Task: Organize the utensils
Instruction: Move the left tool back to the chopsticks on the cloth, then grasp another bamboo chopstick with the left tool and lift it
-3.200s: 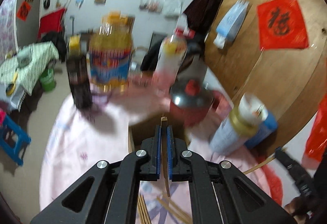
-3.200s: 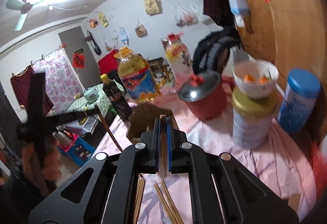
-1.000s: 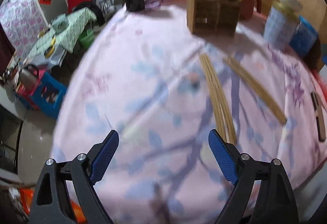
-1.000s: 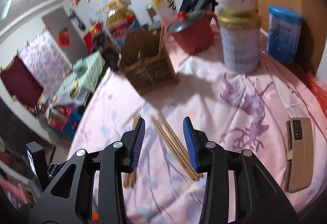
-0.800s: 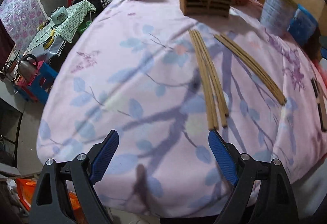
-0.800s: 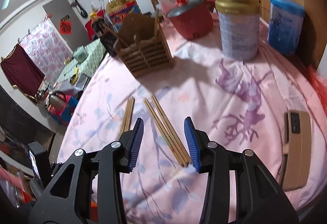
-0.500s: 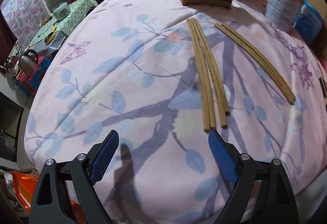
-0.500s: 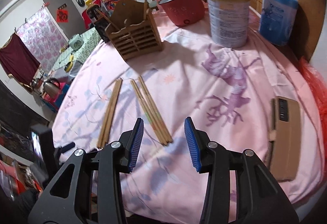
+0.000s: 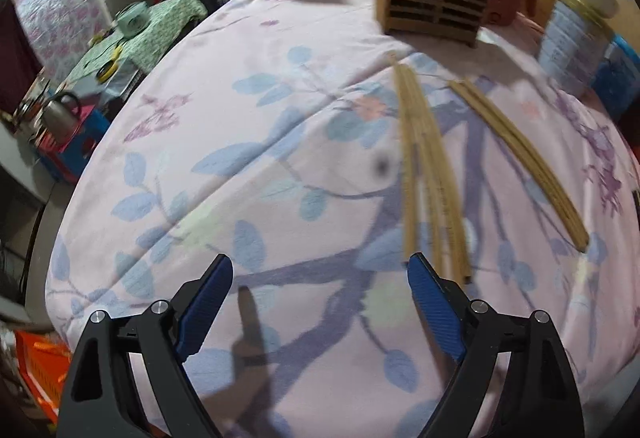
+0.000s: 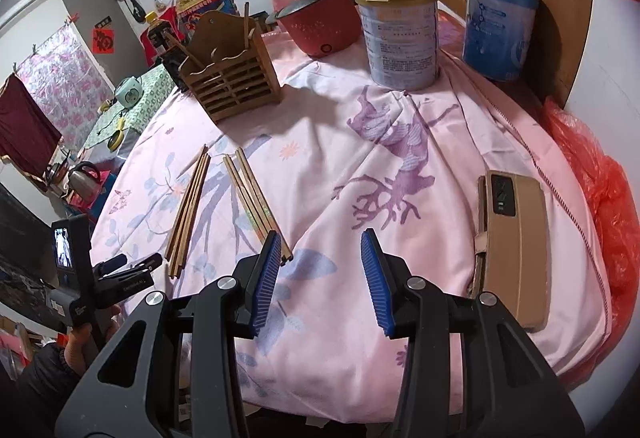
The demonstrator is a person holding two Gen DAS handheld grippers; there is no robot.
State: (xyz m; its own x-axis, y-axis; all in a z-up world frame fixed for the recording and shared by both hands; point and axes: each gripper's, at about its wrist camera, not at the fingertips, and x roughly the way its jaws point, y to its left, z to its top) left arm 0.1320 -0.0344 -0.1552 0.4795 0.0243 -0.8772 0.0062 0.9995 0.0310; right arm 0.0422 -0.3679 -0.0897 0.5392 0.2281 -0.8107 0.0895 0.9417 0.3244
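Chopsticks lie in two bundles mid-bench, long axes running from the near edge toward the wooden holder. Left claw, spread wide and empty, sits nearest the left bundle's near ends; right claw hangs half-spread, empty.

2 bundles of wooden chopsticks lie flat on the pink floral cloth. In the right wrist view the left bundle runs from centre left down toward the lower left, its sticks close together and slightly fanned at the near end. The right bundle lies just beside it, apart, slanting the other way toward the frame's centre. A slatted wooden utensil holder stands upright in the upper left, beyond both bundles, with 2 chopsticks poking up out of it
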